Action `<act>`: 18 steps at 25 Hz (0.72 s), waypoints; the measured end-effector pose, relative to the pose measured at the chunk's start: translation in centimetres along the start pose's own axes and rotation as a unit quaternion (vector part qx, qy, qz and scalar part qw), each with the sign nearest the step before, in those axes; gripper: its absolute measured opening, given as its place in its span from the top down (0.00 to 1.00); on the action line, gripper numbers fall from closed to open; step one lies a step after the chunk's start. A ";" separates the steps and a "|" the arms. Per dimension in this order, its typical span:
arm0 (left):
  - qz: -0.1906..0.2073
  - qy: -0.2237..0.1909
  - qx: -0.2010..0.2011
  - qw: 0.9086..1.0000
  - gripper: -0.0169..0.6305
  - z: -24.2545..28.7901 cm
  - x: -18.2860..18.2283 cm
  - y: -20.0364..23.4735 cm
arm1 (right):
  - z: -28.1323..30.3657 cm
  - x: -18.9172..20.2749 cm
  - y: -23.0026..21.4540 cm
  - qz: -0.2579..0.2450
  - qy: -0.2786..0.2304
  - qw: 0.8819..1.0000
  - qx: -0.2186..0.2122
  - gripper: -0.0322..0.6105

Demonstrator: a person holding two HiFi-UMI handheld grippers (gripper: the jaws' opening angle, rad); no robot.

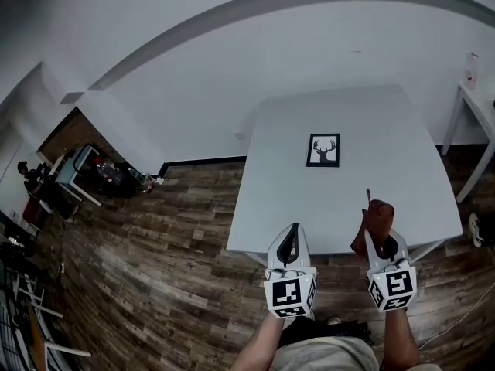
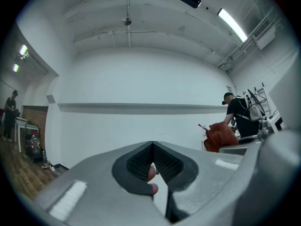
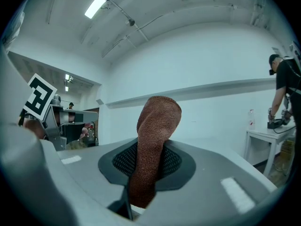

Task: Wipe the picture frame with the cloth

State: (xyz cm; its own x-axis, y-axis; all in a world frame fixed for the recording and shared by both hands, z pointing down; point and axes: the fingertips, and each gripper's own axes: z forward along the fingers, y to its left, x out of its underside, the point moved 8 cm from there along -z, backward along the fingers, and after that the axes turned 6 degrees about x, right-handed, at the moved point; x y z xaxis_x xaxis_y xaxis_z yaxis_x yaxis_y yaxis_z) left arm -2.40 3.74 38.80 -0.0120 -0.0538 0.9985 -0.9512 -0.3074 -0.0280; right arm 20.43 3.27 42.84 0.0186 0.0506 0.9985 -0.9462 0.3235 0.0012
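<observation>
- The left gripper (image 1: 292,230) hangs over the near edge of the white table (image 1: 348,207), toward its 7 o'clock corner. Its jaws are drawn together at the tips and grip nothing.
- A small pinkish shape shows in the slit behind those tips in the left gripper view; what it is cannot be told.
- The right gripper (image 1: 384,247) sits over the same near edge, toward 5 o'clock. Its jaws are clamped on a brown cloth (image 1: 376,221), which stands up above them in a rounded fold.
- The two grippers are side by side and apart.
- The picture frame (image 1: 322,150) lies flat on the table at 12 o'clock from the grippers. It has a black border and an antler print, and nothing touches it.
- The frame lies nearer the far edge than the near edge, inset from both side edges.
- Bare tabletop surrounds the frame on every side, widest at 6 o'clock, between it and the grippers.
- The table's far edge lies close to the white wall (image 1: 232,68).
- Wood floor (image 1: 155,238) runs open at 9 o'clock from the table's left edge, with clutter (image 1: 77,172) farther out against the wall.
- A second white table (image 1: 473,99) stands at 3 o'clock, separated by a strip of floor.
</observation>
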 end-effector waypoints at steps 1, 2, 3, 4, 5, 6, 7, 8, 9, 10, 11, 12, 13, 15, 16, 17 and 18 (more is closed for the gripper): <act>0.000 -0.001 -0.001 1.000 0.97 0.5 0.0 0.2 | 0.5 0.1 -0.2 0.001 0.000 1.000 -0.002 0.78; -0.001 -0.002 -0.001 1.000 0.97 1.0 0.2 0.4 | 1.1 0.1 -0.3 0.002 -0.001 1.000 -0.002 0.78; -0.002 -0.002 -0.002 1.000 0.97 1.5 0.3 0.7 | 1.6 0.1 -0.4 0.003 -0.002 1.000 -0.002 0.78; -0.004 -0.001 -0.001 1.000 0.97 2.0 0.5 1.0 | 2.1 0.1 -0.5 0.003 -0.003 1.000 -0.001 0.78; -0.006 -0.001 0.000 1.000 0.97 2.7 0.7 1.2 | 2.7 0.2 -0.6 0.002 -0.002 1.000 0.000 0.78; -0.008 -0.001 0.002 1.000 0.97 3.4 1.0 1.5 | 3.3 0.2 -0.8 -0.001 -0.001 1.000 0.001 0.78; -0.009 -0.001 0.005 1.000 0.97 4.1 1.2 1.7 | 4.0 0.3 -0.9 -0.004 0.001 1.000 0.002 0.78; -0.009 0.000 0.008 1.000 0.97 4.8 1.4 2.0 | 4.8 0.4 -1.1 -0.007 0.003 1.000 0.004 0.78; -0.009 0.001 0.011 1.000 0.97 5.7 1.6 2.3 | 5.6 0.5 -1.3 -0.008 0.005 1.000 0.006 0.78; -0.009 0.003 0.012 1.000 0.97 6.5 1.9 2.7 | 6.5 0.5 -1.4 -0.009 0.007 1.000 0.007 0.78; -0.011 0.005 0.013 1.000 0.97 7.5 2.2 3.1 | 7.5 0.5 -1.6 -0.010 0.010 1.000 0.009 0.78; -0.014 0.005 0.015 1.000 0.97 8.5 2.4 3.6 | 8.5 0.5 -1.7 -0.011 0.013 1.000 0.010 0.78; -0.016 0.003 0.018 1.000 0.97 9.5 2.5 4.1 | 9.5 0.5 -1.7 -0.014 0.015 1.000 0.011 0.78; -0.017 0.000 0.024 1.000 0.97 11.6 2.5 5.4 | 12.0 0.3 -1.6 -0.018 0.017 1.000 0.013 0.78; -0.017 0.000 0.026 1.000 0.97 12.6 2.6 6.2 | 13.3 0.2 -1.5 -0.020 0.018 1.000 0.014 0.78; -0.016 0.001 0.026 1.000 0.97 13.6 2.7 6.9 | 14.6 0.1 -1.5 -0.021 0.019 0.999 0.015 0.78; -0.016 0.002 0.026 1.000 0.97 14.6 2.8 7.7 | 15.8 0.0 -1.4 -0.020 0.020 0.999 0.016 0.78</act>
State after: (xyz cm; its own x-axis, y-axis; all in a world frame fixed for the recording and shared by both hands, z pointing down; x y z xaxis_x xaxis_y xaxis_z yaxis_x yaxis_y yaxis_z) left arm -5.29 -12.62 40.73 0.0167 -0.0390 0.9991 -0.9336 -0.3584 0.0016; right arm 16.61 -12.15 43.68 0.0701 0.0767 0.9946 -0.9542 0.2960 0.0445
